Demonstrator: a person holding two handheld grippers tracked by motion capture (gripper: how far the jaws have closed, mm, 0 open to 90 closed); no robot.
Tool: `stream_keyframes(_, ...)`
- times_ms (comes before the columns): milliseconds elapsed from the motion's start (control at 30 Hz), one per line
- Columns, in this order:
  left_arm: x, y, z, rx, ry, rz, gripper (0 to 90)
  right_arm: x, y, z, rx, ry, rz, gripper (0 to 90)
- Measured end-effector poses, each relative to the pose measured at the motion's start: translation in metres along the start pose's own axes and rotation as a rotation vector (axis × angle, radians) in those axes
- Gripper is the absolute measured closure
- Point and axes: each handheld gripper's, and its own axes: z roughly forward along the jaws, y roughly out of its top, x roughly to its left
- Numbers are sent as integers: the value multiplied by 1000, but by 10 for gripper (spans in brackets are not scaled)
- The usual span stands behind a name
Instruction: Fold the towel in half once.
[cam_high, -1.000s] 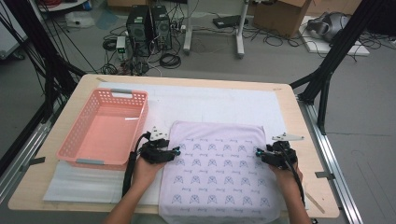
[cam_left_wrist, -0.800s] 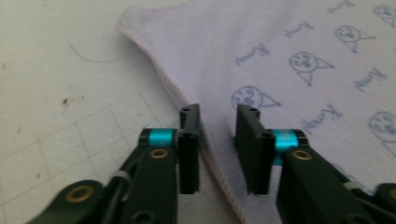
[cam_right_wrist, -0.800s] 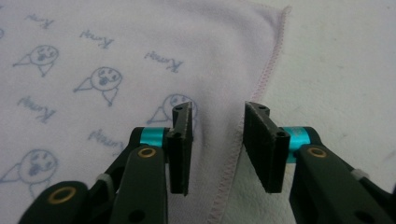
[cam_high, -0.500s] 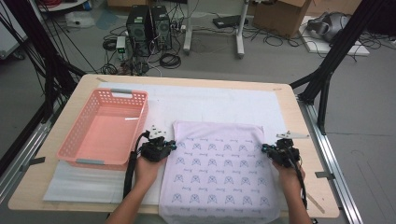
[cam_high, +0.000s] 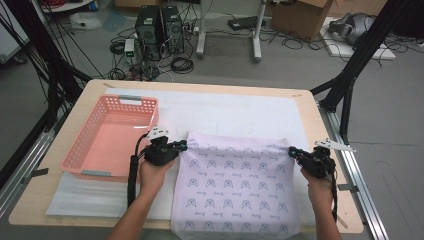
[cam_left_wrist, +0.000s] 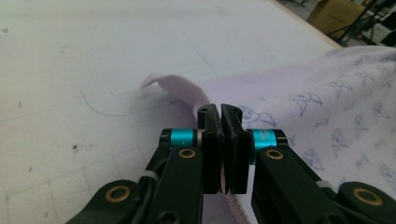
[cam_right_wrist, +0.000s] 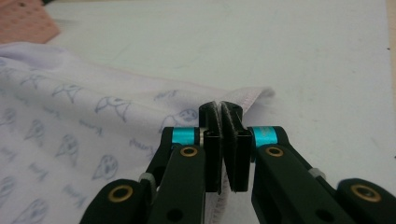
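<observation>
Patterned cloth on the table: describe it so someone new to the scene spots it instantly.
Start at the wooden table and its white mat. Right of the pink basket, the cloth lies at the near edge, its bottom hanging over. It is the only pale lilac fabric, printed with small dark figures, and the left tool and right tool pinch its two far corners.

Probably a lab: computer towers (cam_high: 160, 27), floor cables (cam_high: 182, 64), black rig struts (cam_high: 357, 65).

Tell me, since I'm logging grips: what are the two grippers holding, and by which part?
Both hold the patterned cloth by its far edge: left gripper at the far left corner, right gripper at the far right corner.
</observation>
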Motion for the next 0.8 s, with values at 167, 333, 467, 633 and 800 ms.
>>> stream_keyframes(167, -6, -12, -20, -12, -46, -7, 865, 10, -10, -21, -14, 38, -28, 865)
stream_keyframes(333, -12, -24, -35, -3, -81, -6, 863, 18, -23, -35, -17, 61, -37, 863)
stream_keyframes(467, -18, -31, -43, -3, -109, -6, 862, 23, -31, -46, -7, 61, -47, 863)
stream_keyframes(633, -25, -44, -48, 33, -133, 12, 861, 26, -44, -59, 12, 66, -41, 863)
stream_keyframes(800, -30, -58, -51, 91, -153, 32, 844, 28, -58, -65, 68, 66, -37, 863)
